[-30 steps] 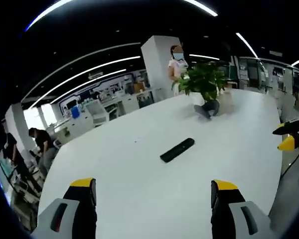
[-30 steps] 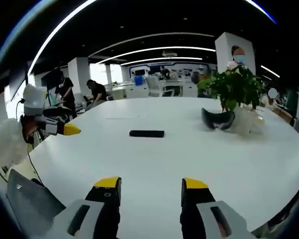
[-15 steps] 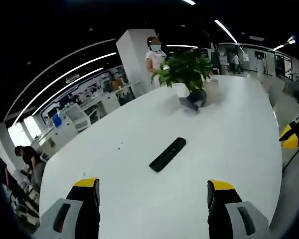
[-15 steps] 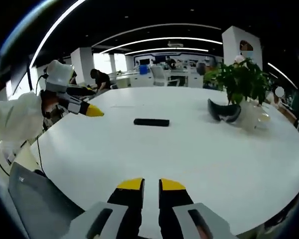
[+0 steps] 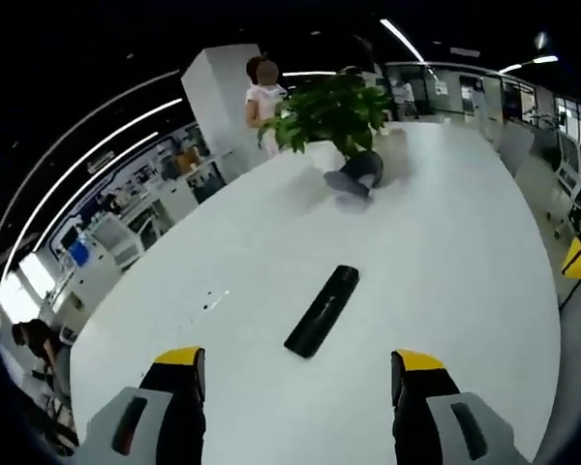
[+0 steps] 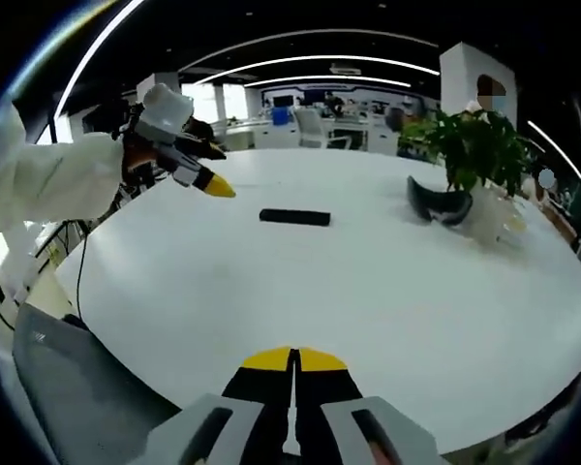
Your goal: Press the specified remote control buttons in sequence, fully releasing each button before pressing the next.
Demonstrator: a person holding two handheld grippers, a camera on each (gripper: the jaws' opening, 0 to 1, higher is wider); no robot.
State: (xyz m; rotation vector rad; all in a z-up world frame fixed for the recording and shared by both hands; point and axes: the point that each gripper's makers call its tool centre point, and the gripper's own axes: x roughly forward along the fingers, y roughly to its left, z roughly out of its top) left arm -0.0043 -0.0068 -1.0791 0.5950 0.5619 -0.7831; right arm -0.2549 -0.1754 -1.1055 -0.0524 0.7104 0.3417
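A black remote control (image 5: pixel 321 309) lies flat on the white round table (image 5: pixel 445 242), a short way ahead of my left gripper (image 5: pixel 296 373), whose yellow-tipped jaws stand wide open with nothing between them. In the right gripper view the same remote (image 6: pixel 294 217) lies far across the table (image 6: pixel 387 291). My right gripper (image 6: pixel 293 360) is low at the near edge, its jaws closed together and empty. The left gripper (image 6: pixel 203 178) comes in from the left, held by a white-sleeved arm, its yellow tips hovering left of the remote.
A potted green plant (image 5: pixel 334 107) and a dark headset (image 5: pixel 353 173) stand at the far side of the table; both plant (image 6: pixel 474 145) and headset (image 6: pixel 438 204) appear at right too. A person (image 5: pixel 264 102) stands behind the plant. Desks and chairs fill the office beyond.
My right gripper's jaws have come together from open to shut. The left gripper has moved in over the table toward the remote, which now looks nearer and larger in its view.
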